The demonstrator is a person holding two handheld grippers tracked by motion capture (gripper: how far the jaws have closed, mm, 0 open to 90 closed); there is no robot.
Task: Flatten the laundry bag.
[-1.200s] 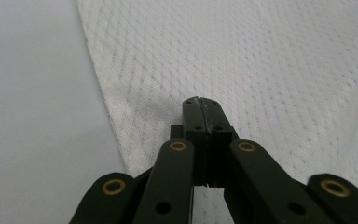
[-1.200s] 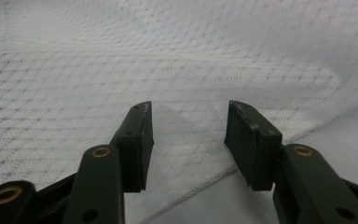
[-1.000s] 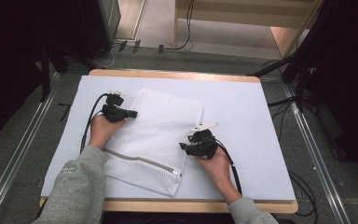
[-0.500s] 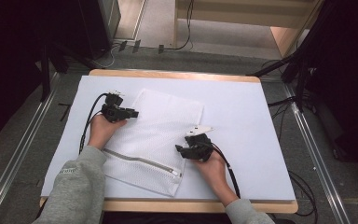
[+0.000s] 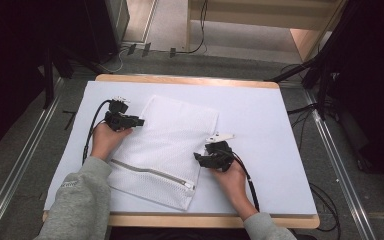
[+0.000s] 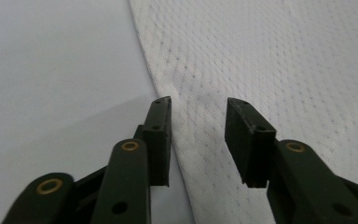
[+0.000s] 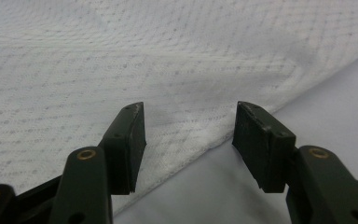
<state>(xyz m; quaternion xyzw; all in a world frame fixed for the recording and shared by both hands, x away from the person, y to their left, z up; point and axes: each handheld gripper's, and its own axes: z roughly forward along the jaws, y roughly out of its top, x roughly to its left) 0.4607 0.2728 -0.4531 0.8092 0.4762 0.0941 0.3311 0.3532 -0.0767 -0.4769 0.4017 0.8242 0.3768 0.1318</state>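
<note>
The mesh bag (image 5: 172,145) is white, woven in a fine dotted grid of tiny holes that reads as faint grey specks up close, with a pale grey zipper (image 5: 152,172) running along one end. It lies on a plain white sheet (image 5: 260,115) with a faint bluish cast, over a light wooden table (image 5: 190,80). Both grippers are black, the left gripper (image 6: 198,135) and right gripper (image 7: 189,144) alike, with small brass-coloured rivets on their arms. The person's sleeves (image 5: 77,205) are heather grey

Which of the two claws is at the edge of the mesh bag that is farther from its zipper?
The left claw. It sits at the mesh bag's far left edge, while the right claw is at the right edge, closer to the zipper.
</note>
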